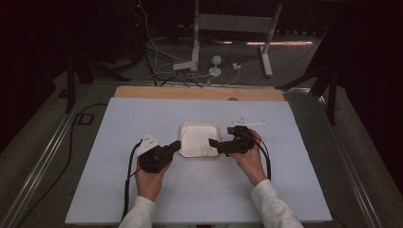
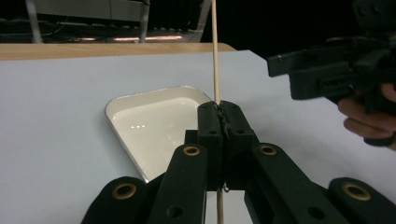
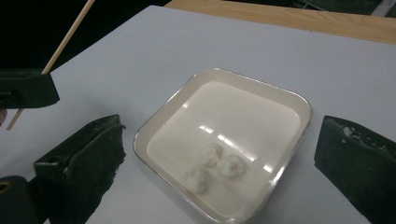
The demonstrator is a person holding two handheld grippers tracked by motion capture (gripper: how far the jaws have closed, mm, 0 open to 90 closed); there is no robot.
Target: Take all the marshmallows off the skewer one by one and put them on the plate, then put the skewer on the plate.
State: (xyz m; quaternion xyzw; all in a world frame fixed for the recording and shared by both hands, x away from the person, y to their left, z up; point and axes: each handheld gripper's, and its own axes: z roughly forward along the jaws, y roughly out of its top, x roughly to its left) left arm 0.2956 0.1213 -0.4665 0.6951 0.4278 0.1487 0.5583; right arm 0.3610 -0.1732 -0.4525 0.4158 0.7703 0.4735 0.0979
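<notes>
Grippers sit on either side of a square white tray near the middle of your white table sheet, your left gripper just off the tray's left edge and your right gripper reaching over its right edge. From above, the thin wooden stick cannot be made out; your left gripper view shows it plainly, pinched between the closed jaws and rising straight up past the tray's far corner, with a short length also showing below the jaws. That same view catches your right gripper and fingers off to the right, apart from the stick. Your right gripper view adds what the others miss: three small pale lumps clustered in the near part of the tray, touching one another. Its jaws stand wide apart with nothing between them, one on each side of the tray, and the stick slants up at the left, held by your left gripper. Around the tray the sheet lies bare on all sides, with broad room toward the near edge and both side edges. A strip of wooden tabletop shows beyond the sheet's far edge.
</notes>
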